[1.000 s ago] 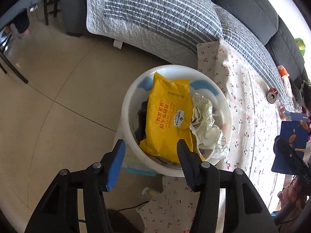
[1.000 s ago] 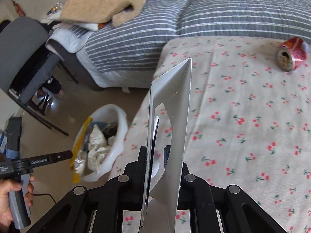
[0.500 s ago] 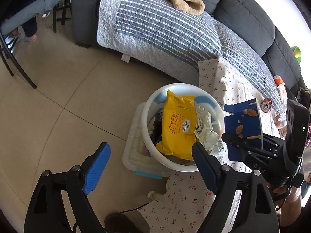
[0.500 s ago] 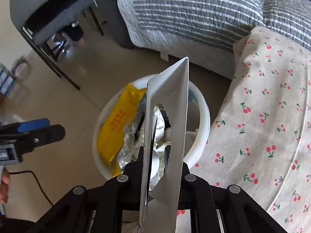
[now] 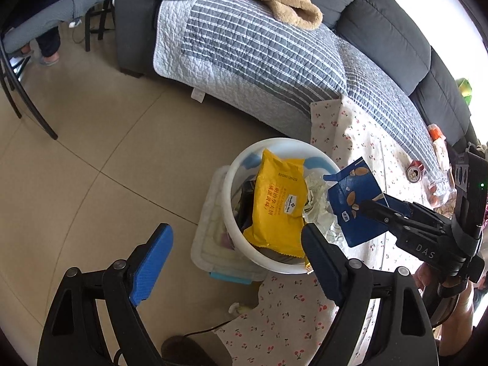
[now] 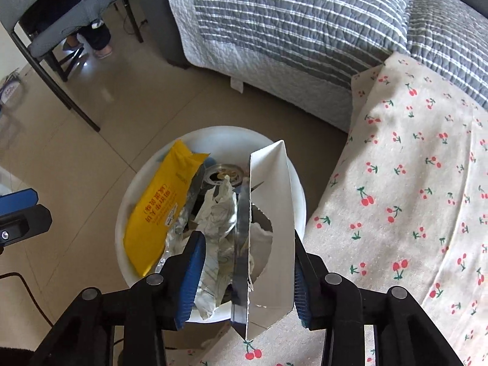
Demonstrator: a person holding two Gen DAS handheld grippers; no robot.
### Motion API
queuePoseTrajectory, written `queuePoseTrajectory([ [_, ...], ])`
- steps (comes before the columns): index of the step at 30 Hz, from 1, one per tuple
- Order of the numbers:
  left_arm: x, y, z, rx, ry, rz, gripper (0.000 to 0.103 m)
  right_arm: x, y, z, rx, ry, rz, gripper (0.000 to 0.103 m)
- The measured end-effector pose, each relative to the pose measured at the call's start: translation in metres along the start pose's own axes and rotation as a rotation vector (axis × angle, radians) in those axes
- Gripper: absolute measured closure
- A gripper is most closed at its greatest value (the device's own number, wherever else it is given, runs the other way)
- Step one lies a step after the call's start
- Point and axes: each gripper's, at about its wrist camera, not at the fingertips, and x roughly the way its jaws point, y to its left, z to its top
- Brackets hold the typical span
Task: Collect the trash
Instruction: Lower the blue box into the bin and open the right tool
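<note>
A white round bin [image 5: 236,210] [image 6: 134,201] stands on the floor beside the table, holding a yellow packet [image 5: 279,204] [image 6: 154,210] and crumpled foil [image 6: 218,219]. My right gripper [image 6: 245,271] [image 5: 370,206] is over the bin with its jaws spread wide. A torn blue carton [image 5: 355,198], white inside [image 6: 271,231], leans against the right finger, loose between the jaws. My left gripper [image 5: 236,257] is open and empty, above the floor short of the bin.
The table has a cherry-print cloth [image 6: 411,198] [image 5: 375,149]. A red can [image 5: 414,173] and wrappers [image 5: 439,149] lie at its far end. A grey sofa with a striped quilt [image 5: 259,48] is behind. A chair [image 6: 61,24] stands at left. A clear plastic box [image 5: 210,244] sits under the bin.
My right gripper has carried the carton from over the table to above the bin and opened its jaws. My left gripper has pulled back from the bin and opened wider.
</note>
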Motion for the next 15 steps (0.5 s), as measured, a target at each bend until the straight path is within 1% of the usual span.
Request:
queuePoseTrajectory([
  [3, 0.001, -0.004, -0.001, 0.006, 0.002, 0.002, 0.015, -0.009, -0.008, -0.003, 0.038, -0.024, 0.018, 0.051],
  [6, 0.002, -0.009, -0.002, 0.005, 0.002, -0.007, 0.015, -0.014, -0.014, -0.006, 0.06, -0.04, 0.039, 0.051],
  [7, 0.002, -0.011, -0.002, 0.004, 0.001, -0.011, 0.015, -0.014, -0.014, -0.008, 0.055, -0.043, 0.027, 0.053],
  [8, 0.002, -0.013, -0.002, 0.004, 0.001, -0.014, 0.015, -0.013, -0.014, -0.009, 0.044, -0.044, 0.004, 0.059],
  [9, 0.002, -0.014, -0.002, 0.006, 0.0, -0.017, 0.015, -0.011, -0.013, -0.01, 0.032, -0.039, -0.022, 0.081],
  [10, 0.002, -0.015, -0.003, 0.007, 0.0, -0.02, 0.015, -0.009, -0.013, -0.011, 0.026, -0.037, -0.045, 0.083],
  [13, 0.002, -0.017, -0.002, 0.01, 0.001, -0.025, 0.015, -0.007, -0.014, -0.009, 0.03, -0.065, -0.056, 0.087],
  [15, 0.002, -0.017, -0.001, 0.008, 0.001, -0.026, 0.015, -0.006, -0.01, -0.004, 0.009, -0.083, -0.087, 0.088],
])
